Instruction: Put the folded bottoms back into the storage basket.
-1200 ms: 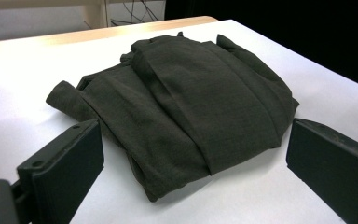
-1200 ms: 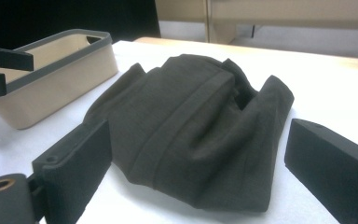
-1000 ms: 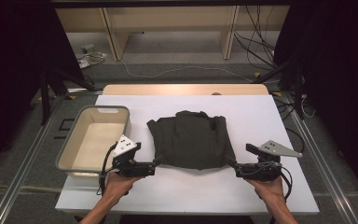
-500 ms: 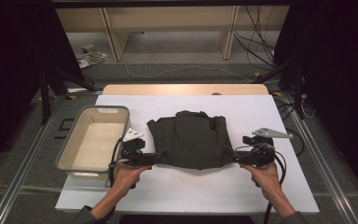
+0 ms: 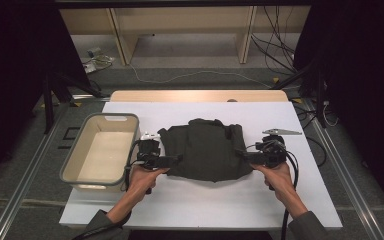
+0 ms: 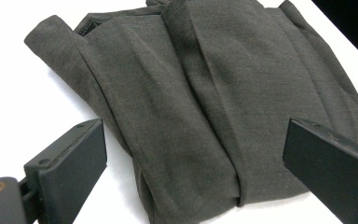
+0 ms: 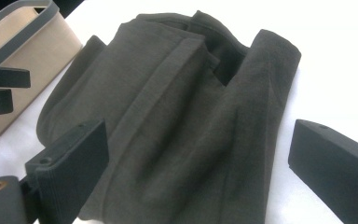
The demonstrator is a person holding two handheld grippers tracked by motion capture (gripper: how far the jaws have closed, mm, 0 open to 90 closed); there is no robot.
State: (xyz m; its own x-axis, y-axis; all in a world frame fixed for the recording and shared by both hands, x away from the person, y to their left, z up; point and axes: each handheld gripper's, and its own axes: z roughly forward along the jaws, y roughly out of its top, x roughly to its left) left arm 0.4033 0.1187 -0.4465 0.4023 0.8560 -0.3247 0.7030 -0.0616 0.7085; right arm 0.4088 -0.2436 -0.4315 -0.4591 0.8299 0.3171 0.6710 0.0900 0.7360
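Garment [image 5: 205, 149] in the middle of the white table [image 5: 190, 200], dark grey-brown, folded into a rough bundle with long pleats running across it, and a gripper stationed at each of its sides. Over on the left, the left gripper [image 5: 174, 160] points inward from the left hand [image 5: 145, 176], its tips right at the cloth's left edge. From the left gripper view its two black jaws stand wide apart, one low at the left, one low at the right, and the folded fabric lies between and beyond them; nothing is pinched. Whether the jaws touch the cloth, I cannot tell.

Across on the right, the right gripper [image 5: 242, 154] comes in from the right hand [image 5: 279, 174], tips at the garment's right edge, its grey plate sticking out toward the table's right edge. The right gripper view gives the same story: jaws spread well apart, the bundle of cloth lying between them and stretching away, no grip on it. That view also catches the left gripper's black tips farther off, just in front of the bin.

That beige bin [image 5: 100, 152], with its grey rim, sits near the table's left edge, just beside the left gripper. Cables trail from both grippers back toward the near edge.
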